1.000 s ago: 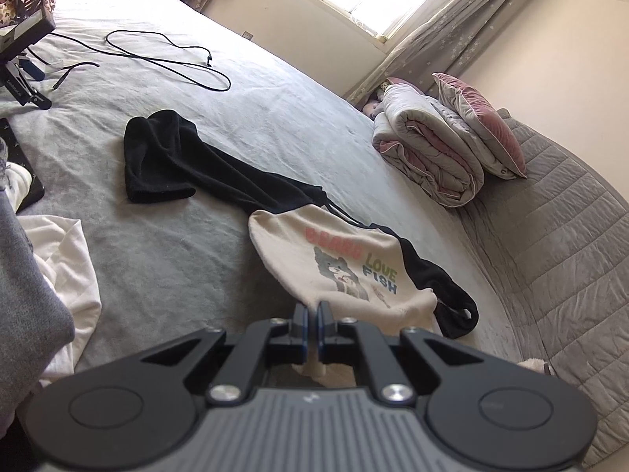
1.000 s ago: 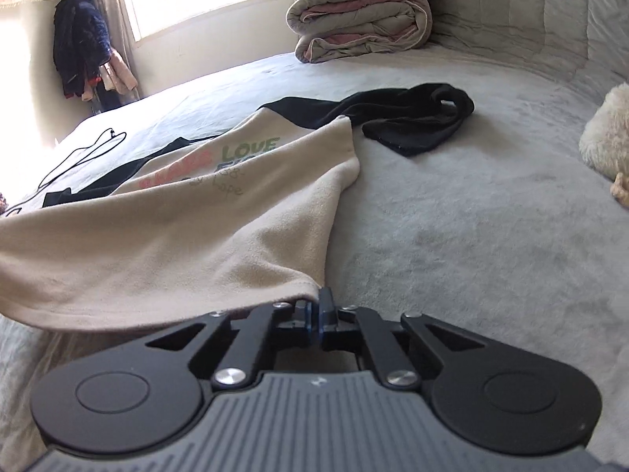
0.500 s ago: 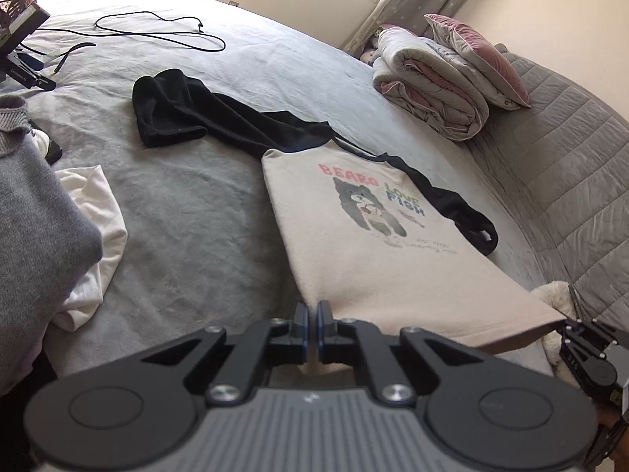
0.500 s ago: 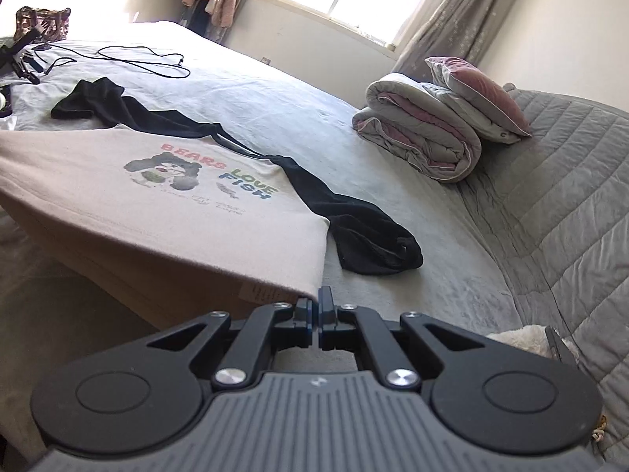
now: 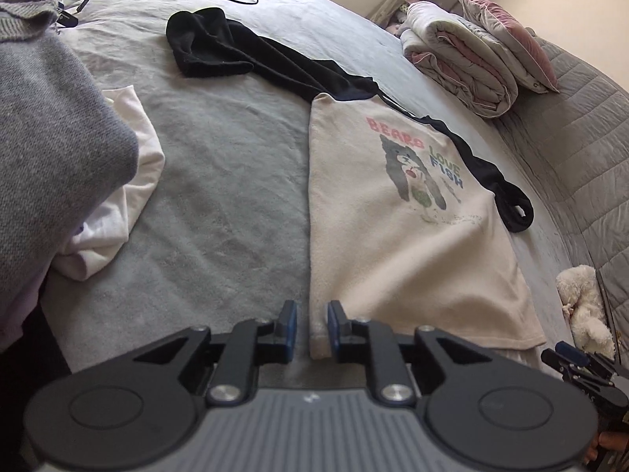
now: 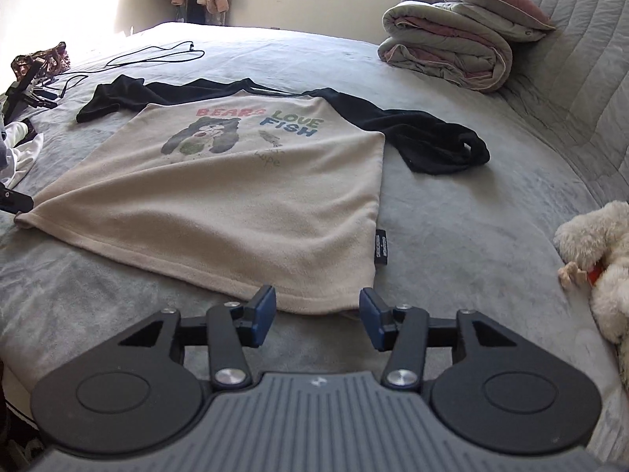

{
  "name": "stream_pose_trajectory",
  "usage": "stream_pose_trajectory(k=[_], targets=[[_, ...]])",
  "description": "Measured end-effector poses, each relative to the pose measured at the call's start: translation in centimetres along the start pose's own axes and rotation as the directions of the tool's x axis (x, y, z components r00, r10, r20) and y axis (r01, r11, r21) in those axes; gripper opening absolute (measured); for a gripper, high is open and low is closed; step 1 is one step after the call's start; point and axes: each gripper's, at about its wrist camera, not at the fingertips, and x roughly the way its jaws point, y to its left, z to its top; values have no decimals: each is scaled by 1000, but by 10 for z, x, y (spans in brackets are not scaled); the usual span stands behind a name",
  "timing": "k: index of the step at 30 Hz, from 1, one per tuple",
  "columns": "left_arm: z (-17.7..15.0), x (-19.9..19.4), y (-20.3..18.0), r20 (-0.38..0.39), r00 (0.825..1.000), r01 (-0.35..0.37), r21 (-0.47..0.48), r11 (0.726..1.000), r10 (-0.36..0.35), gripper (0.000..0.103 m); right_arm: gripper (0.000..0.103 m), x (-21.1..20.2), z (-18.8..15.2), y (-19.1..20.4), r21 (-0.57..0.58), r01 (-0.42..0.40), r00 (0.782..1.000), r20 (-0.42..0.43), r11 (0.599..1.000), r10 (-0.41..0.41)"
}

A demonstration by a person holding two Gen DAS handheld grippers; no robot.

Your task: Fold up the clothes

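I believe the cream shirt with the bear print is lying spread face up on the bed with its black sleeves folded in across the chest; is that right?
Not quite: the black sleeves are not folded in; they trail outward on the bed on either side of the cream shirt. The right wrist view shows this. The shirt does lie spread with its bear print facing up.

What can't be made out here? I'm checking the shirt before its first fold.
- Shirt back: face-down on the bed.
- Black side label wording: too small, right wrist view.
- Left sleeve cuff: bunched, left wrist view.
- Right gripper: cut by left view's edge.
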Motion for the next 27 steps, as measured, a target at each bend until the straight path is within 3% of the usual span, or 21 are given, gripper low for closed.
stream_pose_trajectory(k=[4,6,10,13,19,24,27], targets=[[-8,-3,-2,-21,999,36,42,998,-35,37,51,5,-10,1,-12,29,999,-30,1000,-29],[-12,-6,-8,-22,999,30,109,994,-28,38,51,8,-13,2,-28,55,998,-37,998,-56],[-26,-7,-22,-8,1000,-20,302,953,23,38,49,14,-19,-14,53,73,997,-24,996,-72],[-35,-7,-26,32,998,-62,408,911,53,37,39,17,-22,-27,136,50,999,1,990,-50],[-44,-10,-32,139,987,-136,463,876,80,35,36,16,-25,-32,206,17,997,72,978,-33],[-43,-6,-35,161,984,-139,443,885,74,32,33,21,-23,-31,228,15,995,95,974,-38],[-43,0,-35,165,980,-171,425,889,109,23,28,27,-21,-29,236,26,994,99,971,-50]])
